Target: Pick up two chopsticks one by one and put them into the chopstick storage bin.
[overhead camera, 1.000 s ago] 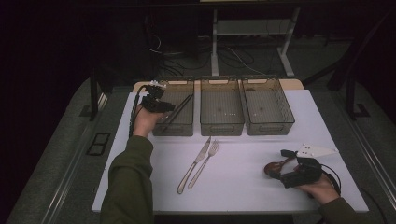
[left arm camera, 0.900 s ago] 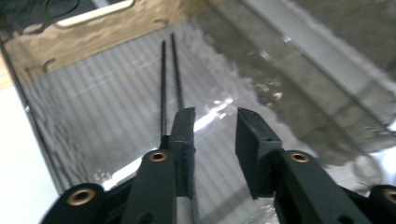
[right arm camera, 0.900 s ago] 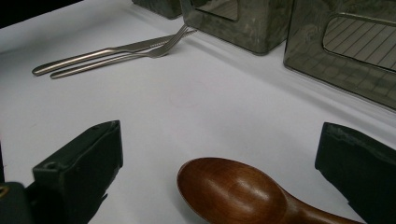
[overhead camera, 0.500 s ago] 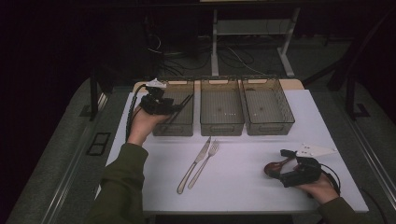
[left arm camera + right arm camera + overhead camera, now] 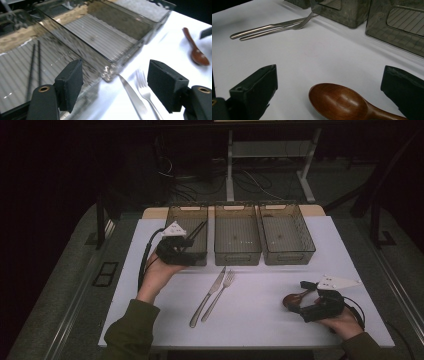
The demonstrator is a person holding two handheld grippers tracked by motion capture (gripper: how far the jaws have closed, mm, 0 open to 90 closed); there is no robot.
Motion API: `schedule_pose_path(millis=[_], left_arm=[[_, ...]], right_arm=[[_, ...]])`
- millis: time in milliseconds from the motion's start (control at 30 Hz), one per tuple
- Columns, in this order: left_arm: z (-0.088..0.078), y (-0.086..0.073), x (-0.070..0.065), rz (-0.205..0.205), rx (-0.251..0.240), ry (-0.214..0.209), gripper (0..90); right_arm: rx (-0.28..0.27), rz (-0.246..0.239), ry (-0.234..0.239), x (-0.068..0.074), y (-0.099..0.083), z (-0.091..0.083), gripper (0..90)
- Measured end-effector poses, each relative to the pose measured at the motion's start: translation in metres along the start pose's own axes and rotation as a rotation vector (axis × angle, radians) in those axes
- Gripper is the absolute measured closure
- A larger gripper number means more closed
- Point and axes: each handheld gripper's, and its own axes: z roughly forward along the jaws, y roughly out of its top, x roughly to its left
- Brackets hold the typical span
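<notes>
Chopsticks [image 5: 35, 65] flat in left tray [image 5: 200, 215], long axis along tray length. Left gripper [image 5: 113, 87] jaws just opening, empty. Right gripper [image 5: 329, 92] jaws apart, straddling wooden spoon [image 5: 339, 102].

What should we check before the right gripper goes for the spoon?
1. Left gripper let go: ok, its jaws have just been opening and nothing is between them.
2. Chopsticks in the left bin: ok, they lie on its floor.
3. Right gripper open: ok, its jaws stand wide, one on each side of the spoon.
4. Spoon not yet gripped: ok, it lies on the table and neither pad touches it.
5. Middle bin and right bin free: cannot tell for certain; small specks show on their floors.
6. Knife and fork out of the way: ok, they lie well apart from the spoon.
</notes>
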Motion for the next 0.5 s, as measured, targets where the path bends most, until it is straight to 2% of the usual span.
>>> schedule_pose_path(millis=[133, 200, 500], left_arm=[[-0.003, -0.016, -0.011, 0.004, -0.013, -0.018, 24.6], [-0.004, -0.023, -0.015, 0.009, -0.01, -0.014, 23.0], [-0.017, -0.054, -0.029, 0.019, -0.051, -0.015, 20.8]], right_arm=[[0.0, 0.0, -0.001, 0.001, 0.0, 0.0, 0.3], [0.0, 0.0, -0.002, 0.001, 0.0, 0.0, 0.3], [-0.003, 0.0, 0.0, 0.001, 0.0, -0.001, 0.3]])
